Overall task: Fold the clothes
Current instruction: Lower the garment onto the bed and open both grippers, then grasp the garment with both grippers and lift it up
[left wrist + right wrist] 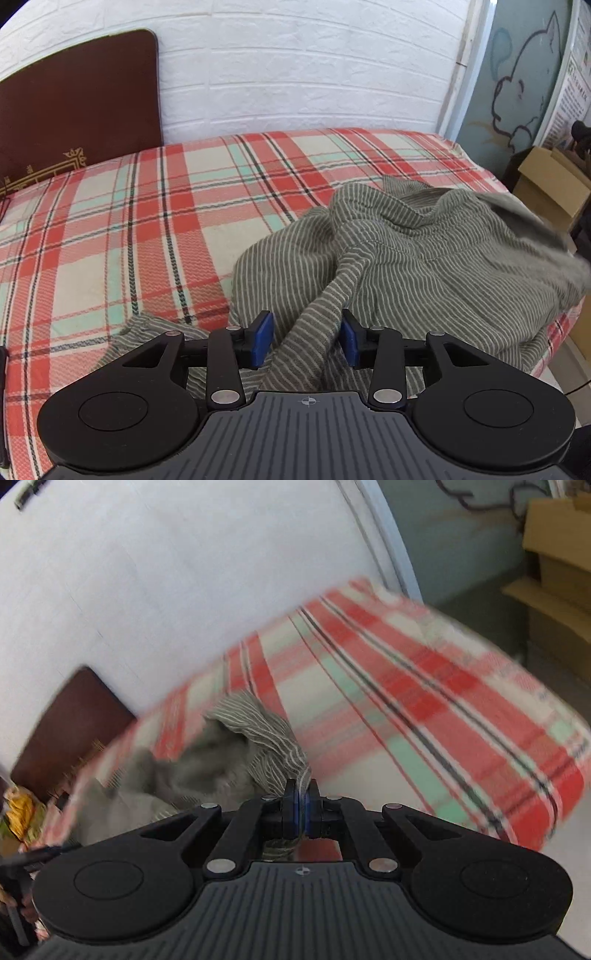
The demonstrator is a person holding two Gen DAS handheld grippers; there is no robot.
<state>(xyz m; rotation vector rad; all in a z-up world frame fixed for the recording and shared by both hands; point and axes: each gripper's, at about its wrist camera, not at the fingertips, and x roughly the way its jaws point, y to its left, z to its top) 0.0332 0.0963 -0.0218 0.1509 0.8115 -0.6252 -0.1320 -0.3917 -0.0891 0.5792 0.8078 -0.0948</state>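
Observation:
A grey-green garment with thin white stripes [424, 258] lies crumpled on the plaid bed sheet [129, 221], toward the right side. My left gripper [306, 339] stands open, and a raised fold of the garment runs between its blue pads without being pinched. In the right wrist view, which is blurred by motion, my right gripper [301, 812] is shut on an edge of the striped garment [266, 734], and the cloth hangs lifted above the plaid sheet [424, 701].
A dark brown headboard cushion [77, 110] leans on the white brick wall [295, 74] at the back left. Cardboard boxes [550, 184] stand past the bed's right edge. Bare plaid sheet lies to the left of the garment.

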